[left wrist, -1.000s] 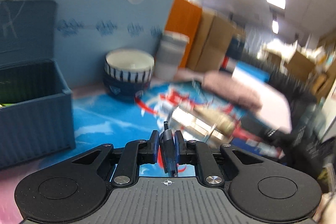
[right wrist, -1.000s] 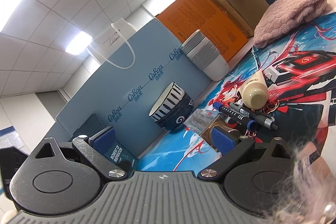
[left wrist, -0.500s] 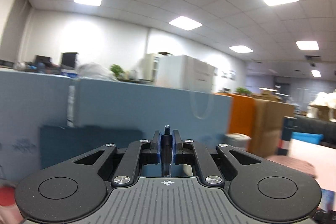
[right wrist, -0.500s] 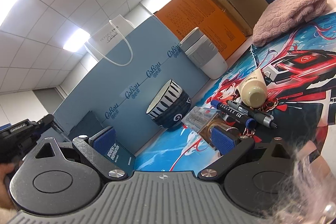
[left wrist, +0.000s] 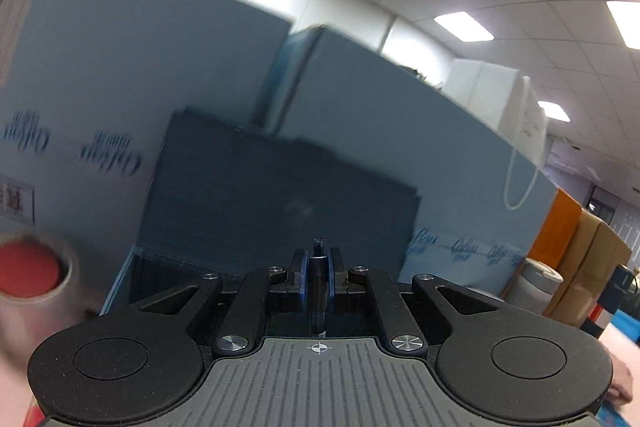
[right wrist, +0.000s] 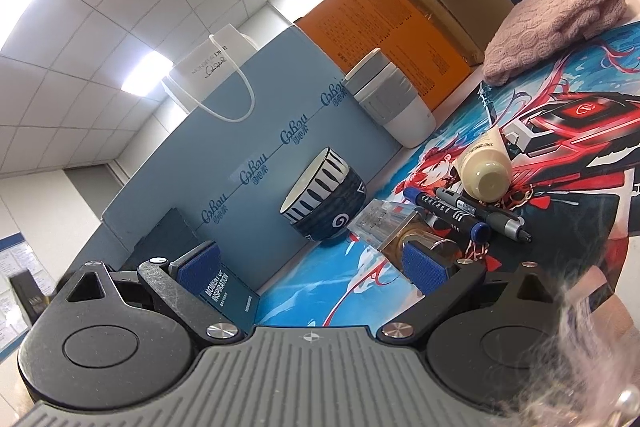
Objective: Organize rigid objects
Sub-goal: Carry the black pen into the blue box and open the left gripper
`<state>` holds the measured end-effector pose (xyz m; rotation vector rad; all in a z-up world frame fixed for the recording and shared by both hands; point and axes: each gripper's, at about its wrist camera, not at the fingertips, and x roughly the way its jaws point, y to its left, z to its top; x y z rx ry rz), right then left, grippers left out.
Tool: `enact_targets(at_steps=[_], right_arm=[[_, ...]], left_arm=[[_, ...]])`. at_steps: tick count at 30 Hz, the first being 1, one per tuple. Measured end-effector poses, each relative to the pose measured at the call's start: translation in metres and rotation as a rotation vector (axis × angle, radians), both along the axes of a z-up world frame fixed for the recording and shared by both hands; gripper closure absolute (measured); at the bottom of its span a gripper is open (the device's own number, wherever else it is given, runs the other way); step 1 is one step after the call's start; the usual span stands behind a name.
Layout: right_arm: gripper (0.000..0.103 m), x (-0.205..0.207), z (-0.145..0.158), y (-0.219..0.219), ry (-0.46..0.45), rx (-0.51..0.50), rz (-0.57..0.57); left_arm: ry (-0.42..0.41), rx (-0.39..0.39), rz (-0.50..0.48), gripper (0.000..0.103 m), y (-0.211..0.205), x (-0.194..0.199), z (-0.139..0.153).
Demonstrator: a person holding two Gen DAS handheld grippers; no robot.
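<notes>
A thin dark pen-like rod (left wrist: 319, 277) stands upright at the lower centre of the left wrist view, pinched between the pressed-together blue pads of the left gripper (left wrist: 319, 273), in front of a dark blue box (left wrist: 280, 195) that fills the middle of the frame. In the right wrist view the right gripper (right wrist: 312, 267) is spread wide and holds nothing. Beyond its right pad, at centre right, a blue marker (right wrist: 446, 213), a grey pen (right wrist: 484, 213) and a cream bottle (right wrist: 482, 169) lie on the printed mat (right wrist: 560, 155), beside a striped bowl (right wrist: 324, 201).

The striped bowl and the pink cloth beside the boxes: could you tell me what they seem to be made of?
Striped bowl: probably glazed ceramic, with a glossy white inside and painted dark blue stripes. Pink cloth: soft knit, likely wool or acrylic, with a raised cable pattern and a matte look.
</notes>
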<state>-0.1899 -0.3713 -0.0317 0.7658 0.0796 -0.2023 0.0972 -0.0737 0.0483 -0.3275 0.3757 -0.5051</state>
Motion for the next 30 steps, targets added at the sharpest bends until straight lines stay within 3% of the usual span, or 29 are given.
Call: enact_targets(at_steps=[6, 12, 19, 21, 22, 30], right_arm=[[0.005, 0.002, -0.001, 0.001, 0.004, -0.004, 0.007], [0.005, 0.002, -0.001, 0.000, 0.006, -0.004, 0.007], [0.005, 0.002, -0.001, 0.000, 0.006, -0.006, 0.006], [0.005, 0.002, -0.002, 0.000, 0.007, -0.005, 0.008], [0.005, 0.002, -0.002, 0.000, 0.008, -0.006, 0.007], [0.005, 0.002, -0.002, 0.001, 0.014, -0.006, 0.006]], left_arm=[[0.077, 0.037, 0.030, 0.094, 0.014, 0.000, -0.014], [0.115, 0.125, 0.082, 0.087, 0.015, 0.000, -0.015], [0.123, 0.156, 0.087, 0.054, 0.011, -0.008, -0.016], [0.107, 0.168, 0.084, 0.030, 0.007, -0.015, -0.012], [0.094, 0.182, 0.097, 0.025, 0.006, -0.020, -0.010], [0.032, 0.202, 0.070, 0.016, -0.005, -0.042, 0.003]])
